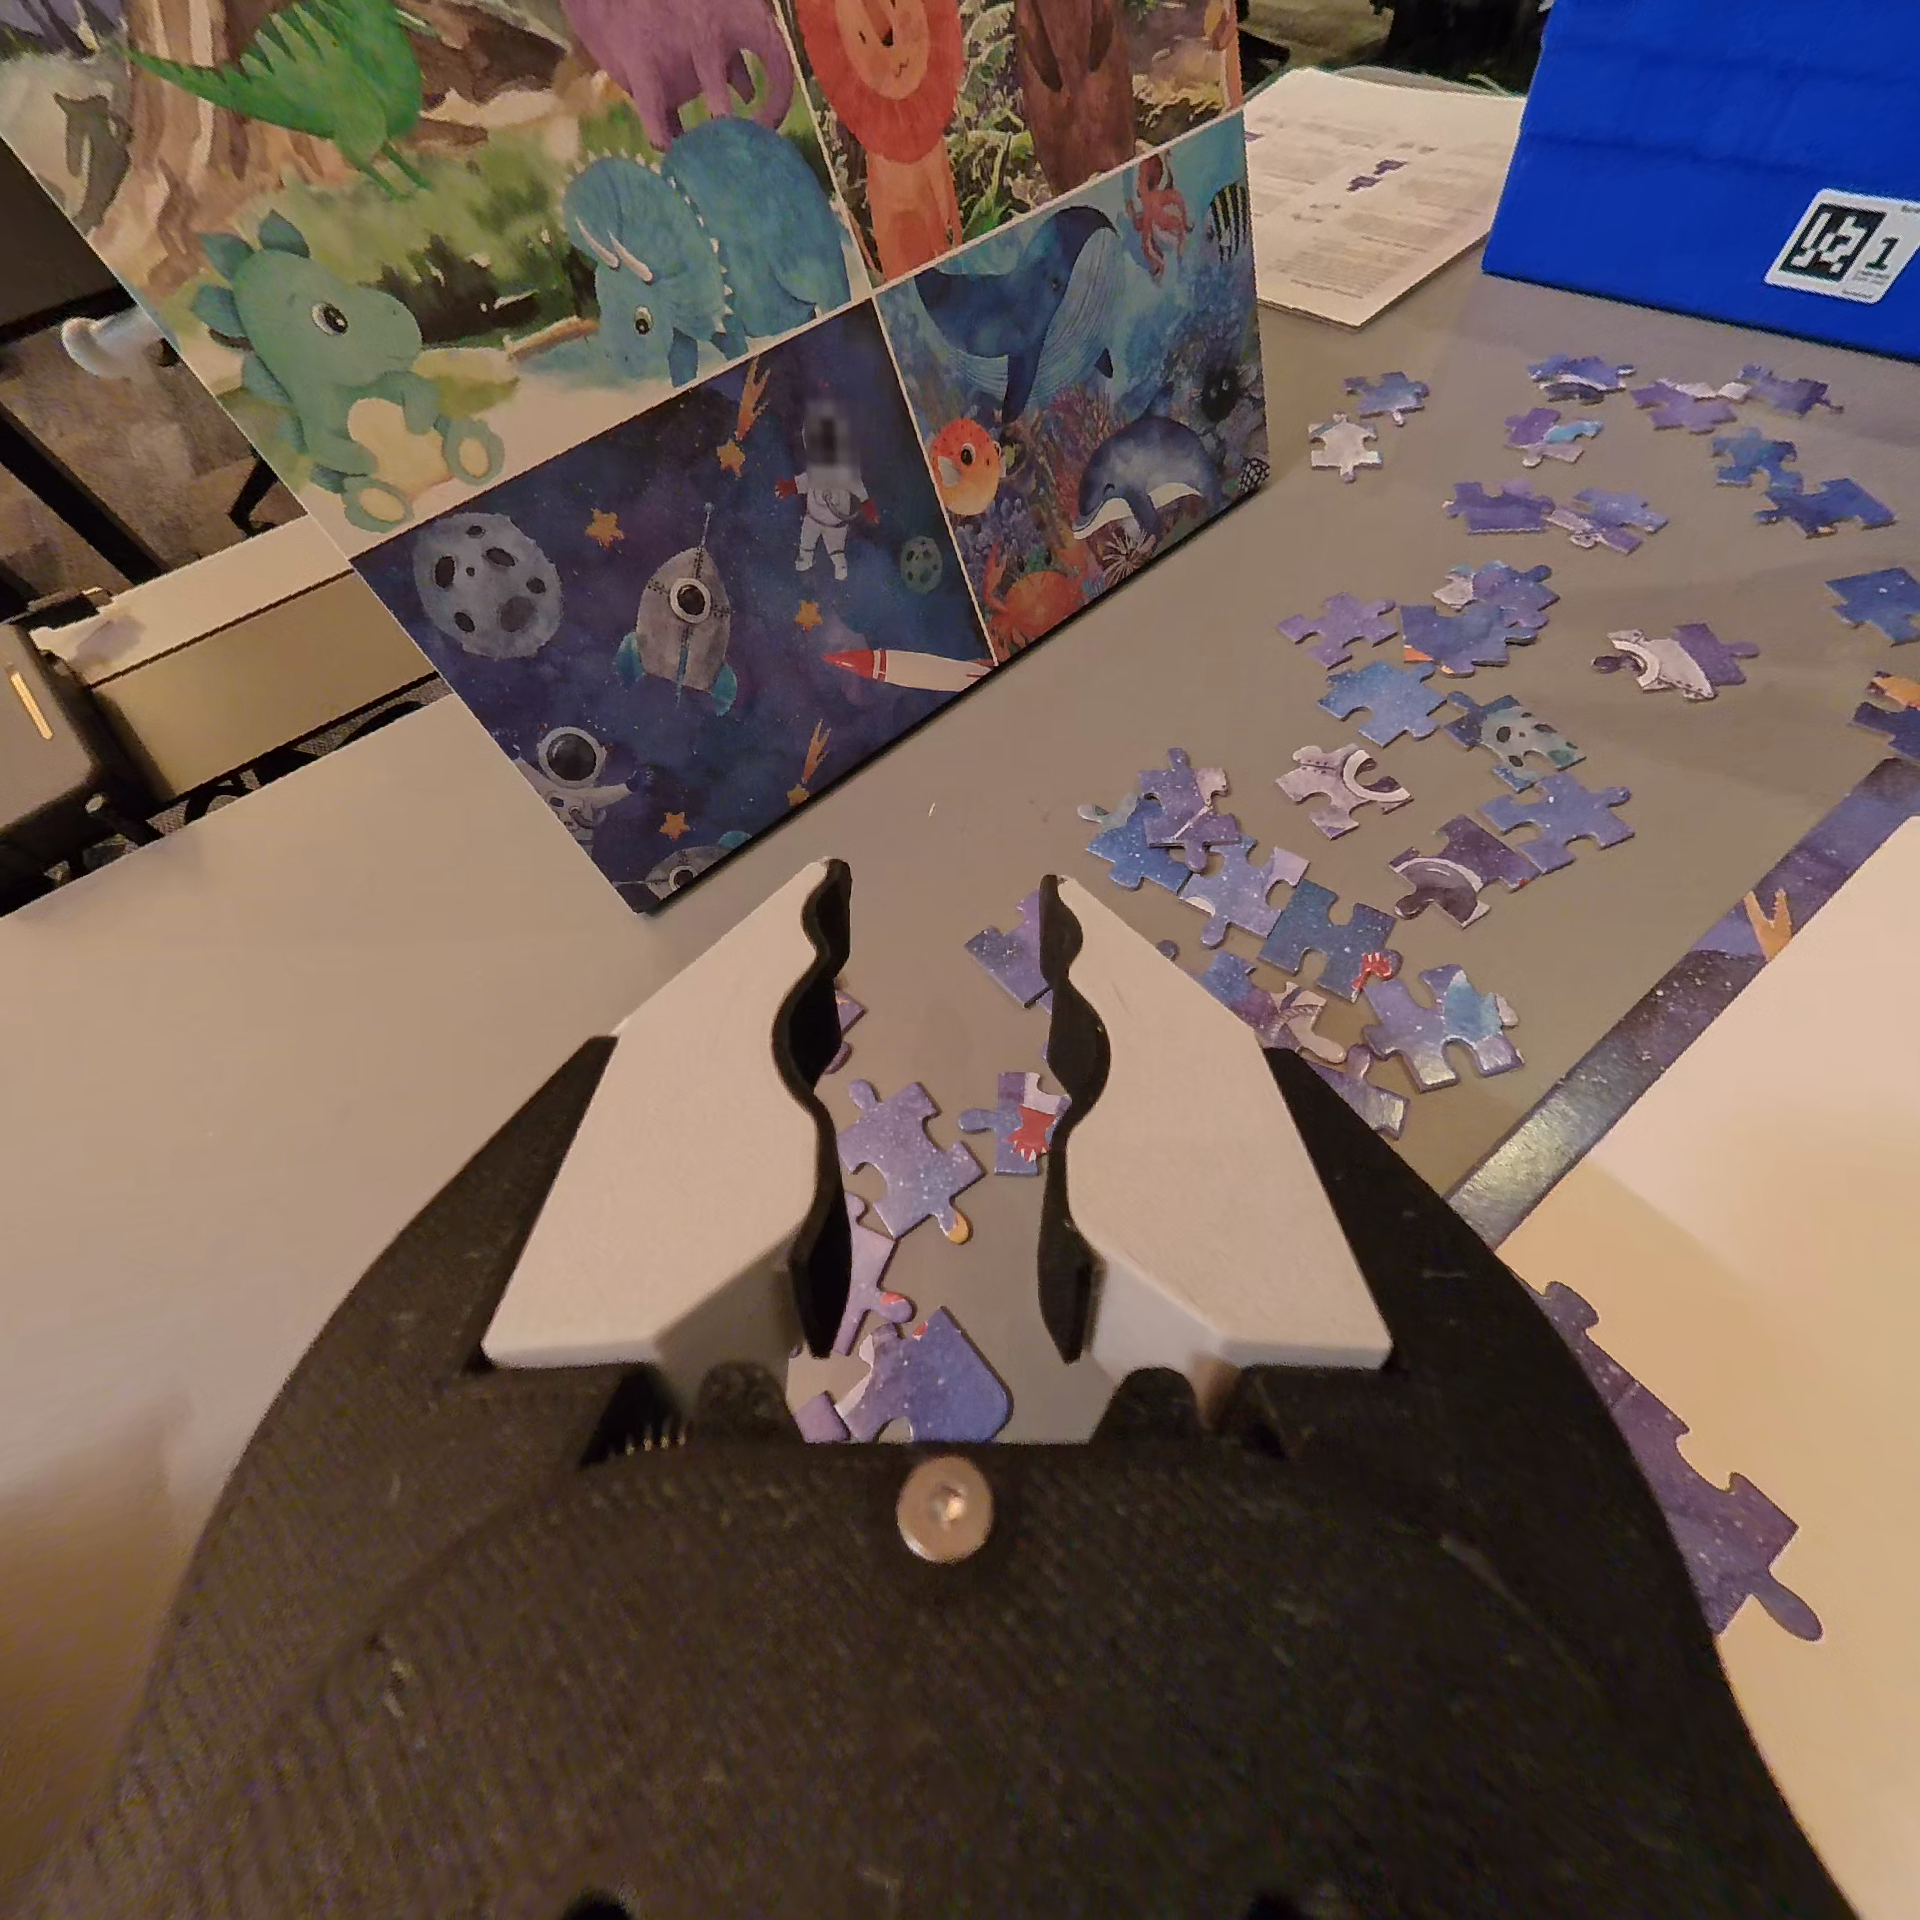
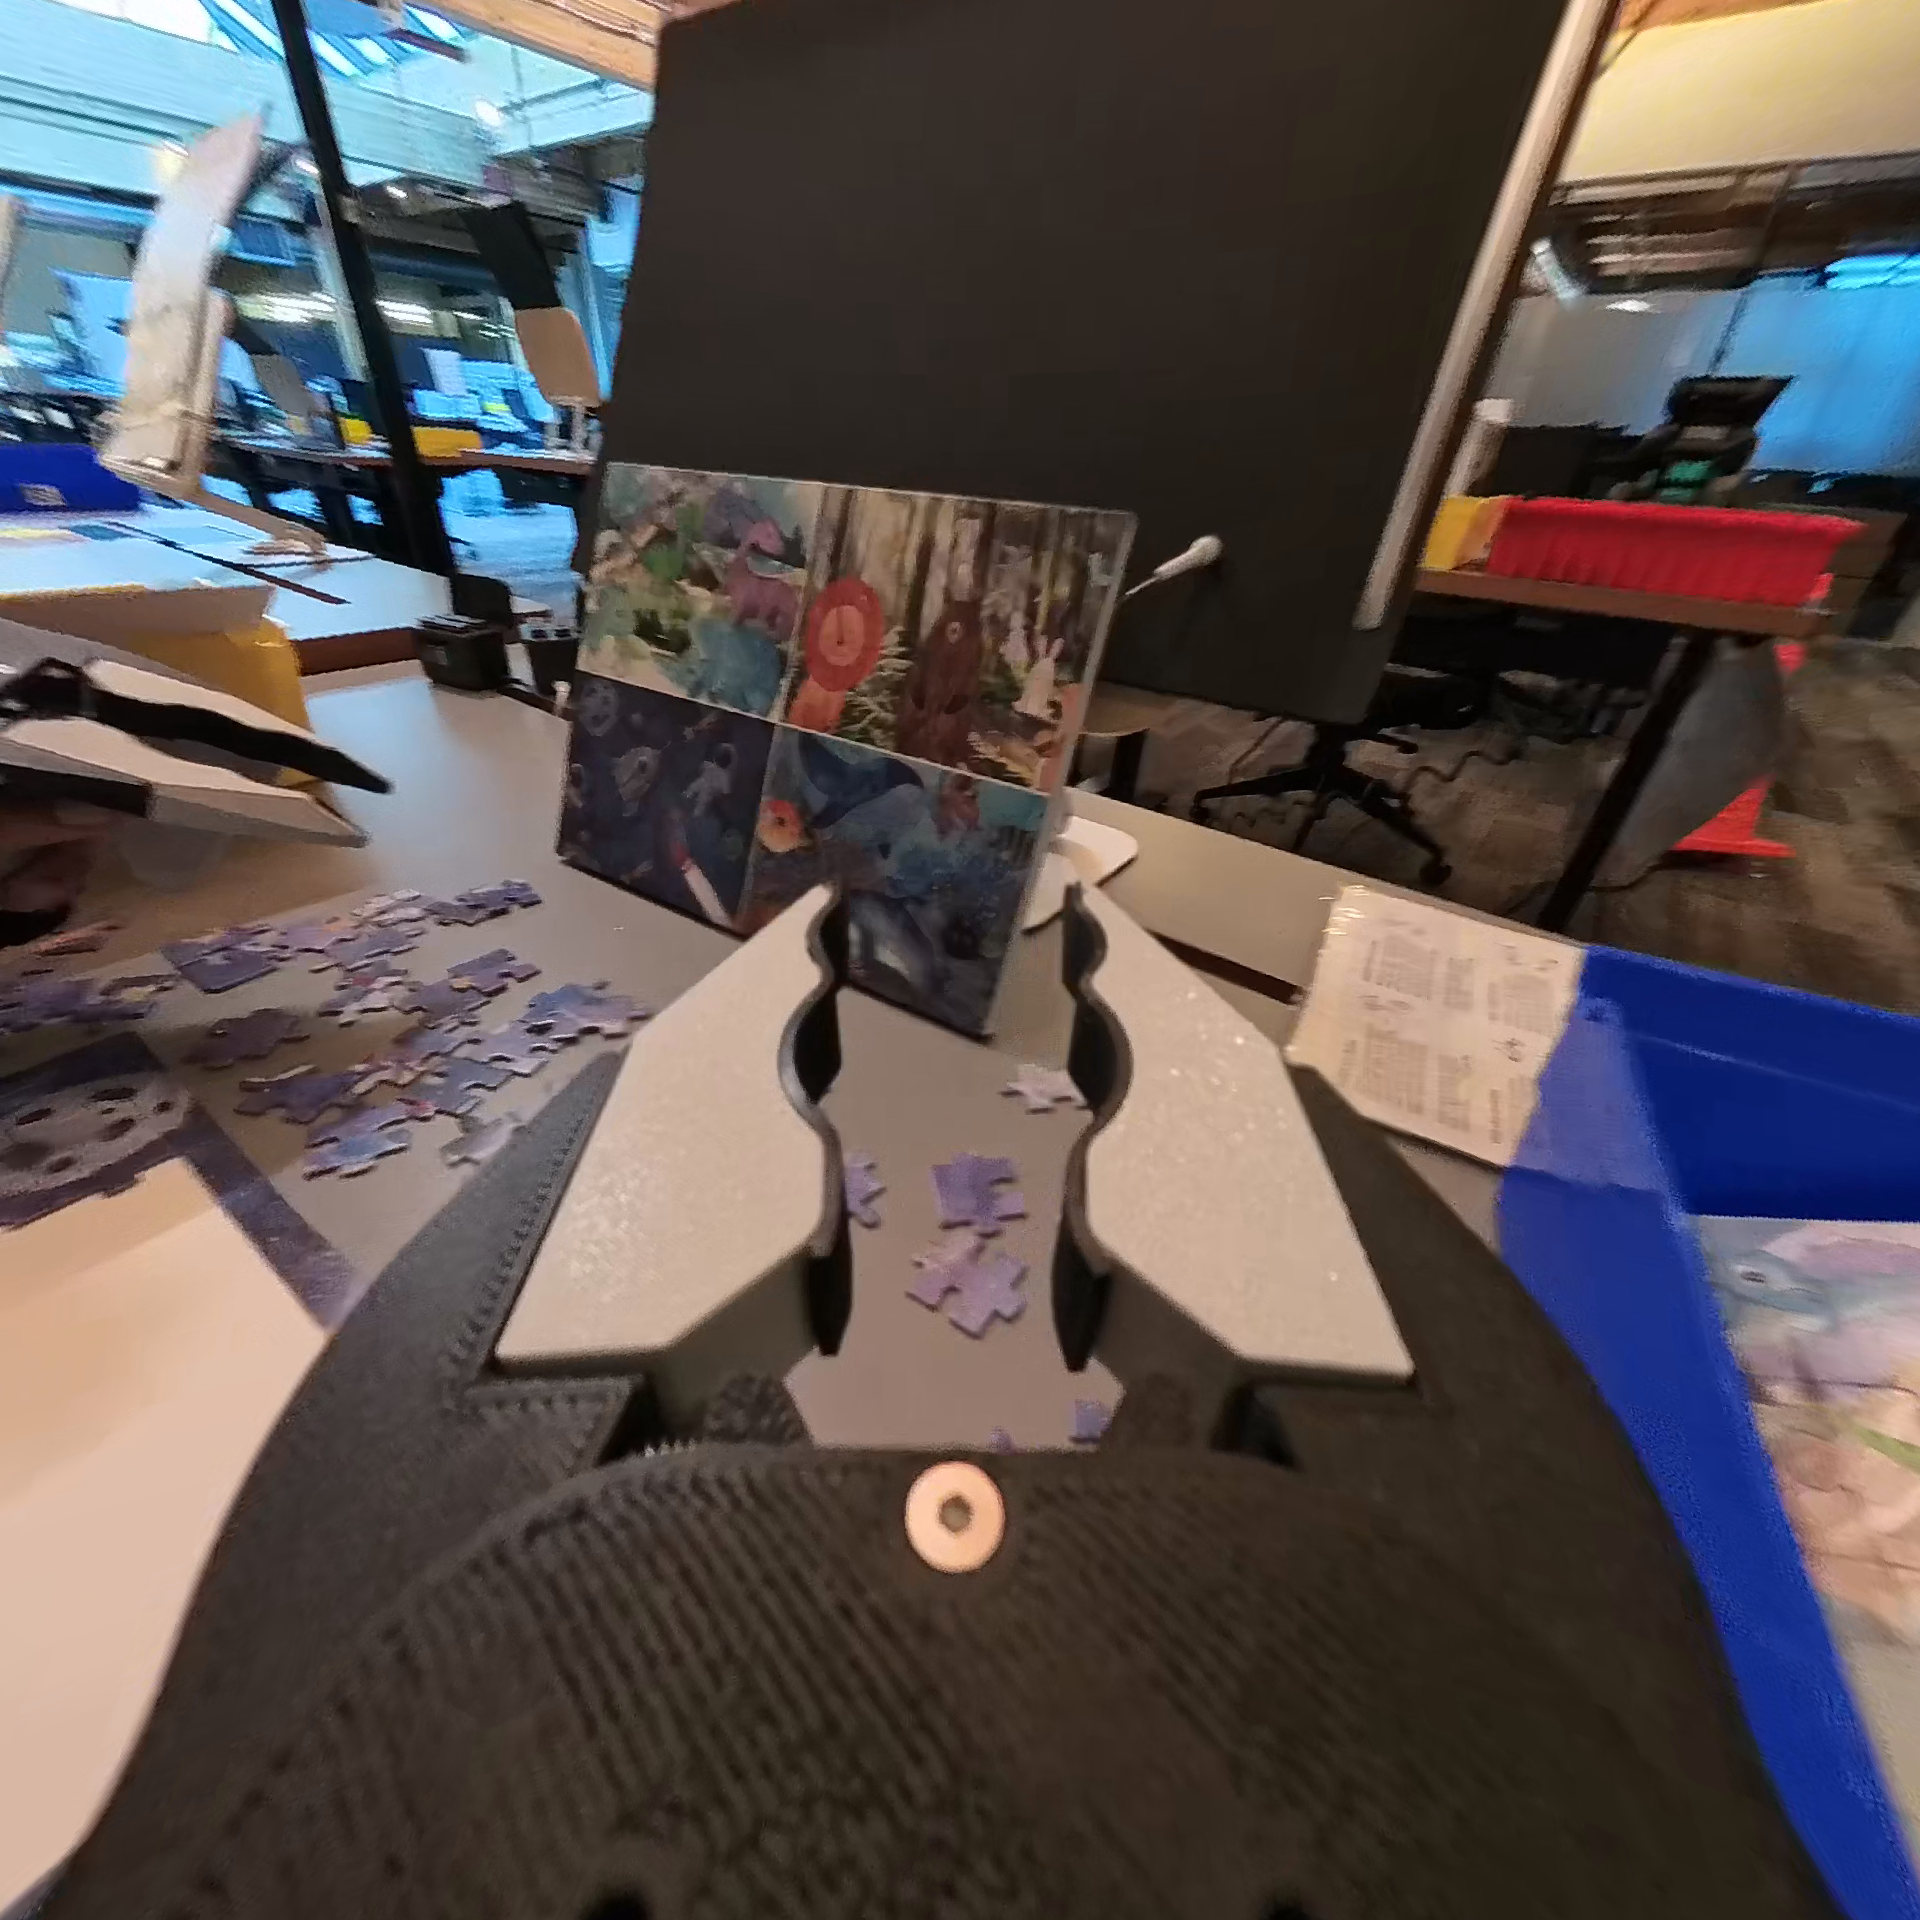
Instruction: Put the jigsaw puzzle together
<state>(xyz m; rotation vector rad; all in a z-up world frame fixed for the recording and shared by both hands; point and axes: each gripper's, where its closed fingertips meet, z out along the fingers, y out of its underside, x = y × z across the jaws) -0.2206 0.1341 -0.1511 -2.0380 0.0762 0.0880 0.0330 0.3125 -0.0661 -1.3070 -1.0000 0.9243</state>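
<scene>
Left tongs: your left gripper (image 1: 940, 883) is spread and bare, hovering over the grey table (image 1: 312, 1039) at mid-frame of the left wrist view, with clear air between the two black pads.
Nearest piece: a purple star-speckled puzzle piece (image 1: 906, 1148) lies flat on the table, framed in the gap between your fingers but below them, untouched by either pad.
Neighbours: a second piece with a red mark (image 1: 1023, 1127) sits just right of it, and another flat purple one (image 1: 1013, 951) peeks out beside your right fingertip.
Loose pile: the scattered pieces (image 1: 1455, 727) fan out toward the right and upper right of that frame.
Picture box: the illustrated box (image 1: 675, 416) stands upright ahead of the left fingertips, filling the upper left.
Right tongs: your right gripper (image 2: 945, 894) is also spread with nothing between its pads, held well above the table.
Under the right tongs: two pale purple pieces (image 2: 977, 1195) lie flat in the gap at mid-frame, clearly lower than the fingers.
Which hand is nearer: judging by height, your left sits closer to its pieces than your right.
Edges: blue bin (image 2: 1714, 1143) at lower right, printed sheet (image 2: 1434, 1029) beside it.
</scene>
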